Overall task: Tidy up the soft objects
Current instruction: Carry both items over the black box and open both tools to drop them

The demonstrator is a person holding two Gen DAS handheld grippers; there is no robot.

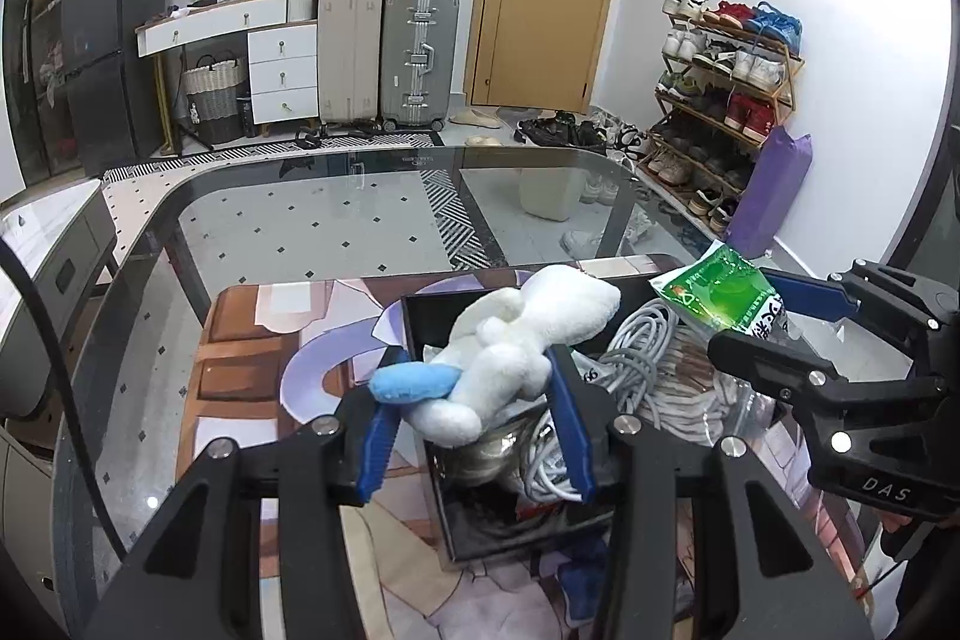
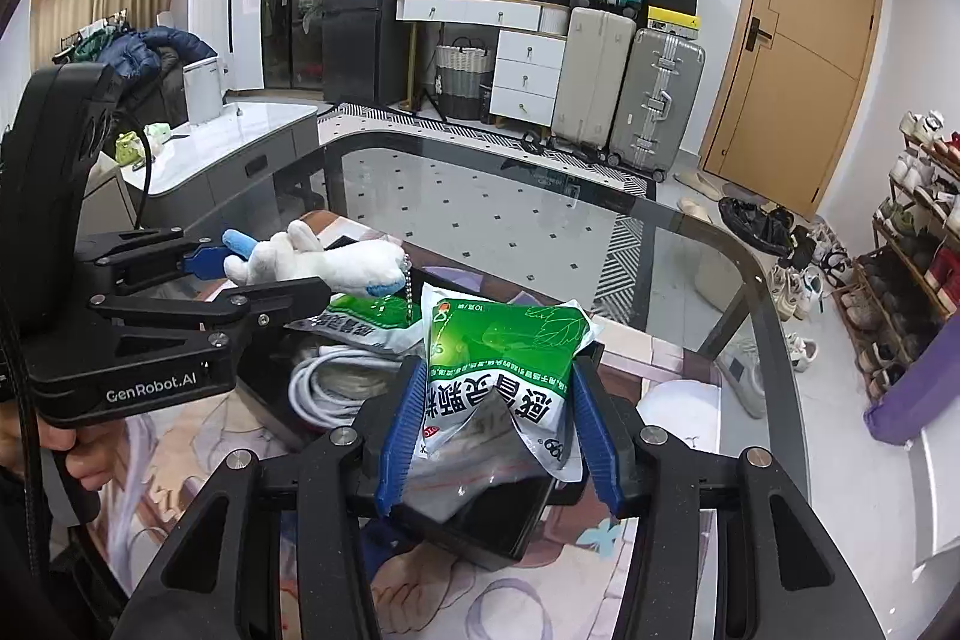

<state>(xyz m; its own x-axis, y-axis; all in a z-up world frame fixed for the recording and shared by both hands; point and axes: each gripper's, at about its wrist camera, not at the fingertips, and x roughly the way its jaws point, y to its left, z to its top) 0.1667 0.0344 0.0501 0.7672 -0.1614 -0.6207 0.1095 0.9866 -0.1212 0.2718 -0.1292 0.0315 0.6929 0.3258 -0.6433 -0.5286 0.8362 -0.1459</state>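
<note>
1. Plush toy (image 1: pixel 510 340), white with a pale blue part, sits pinched between the blue pads of the left claw (image 1: pixel 474 388); the claw is narrowed onto it, pads pressing its sides; the toy hangs above the near-left part of the black box (image 1: pixel 414 322) on the desk (image 1: pixel 270 220).
2. Green-and-white sachet (image 2: pixel 504 370) is pinched in the right claw (image 2: pixel 498 400); the pads squeeze its lower half so that it creases, and it is held over the right side of the box.
3. The left wrist view shows inside the box: a coil of grey-white cable (image 1: pixel 636 358), a clear bag and something shiny lower down; the right claw enters from the right with the sachet (image 1: pixel 720 295).
4. The right wrist view shows a second green sachet (image 2: pixel 360 319) lying in the box beyond the held one, a ball chain (image 2: pixel 408 283) dangling from the toy (image 2: pixel 324 262), and the left claw (image 2: pixel 252 268) coming in from the left; a hand (image 2: pixel 72 448) grips its handle.
5. A printed mat (image 1: pixel 252 340) lies under the box on the glass desk.
</note>
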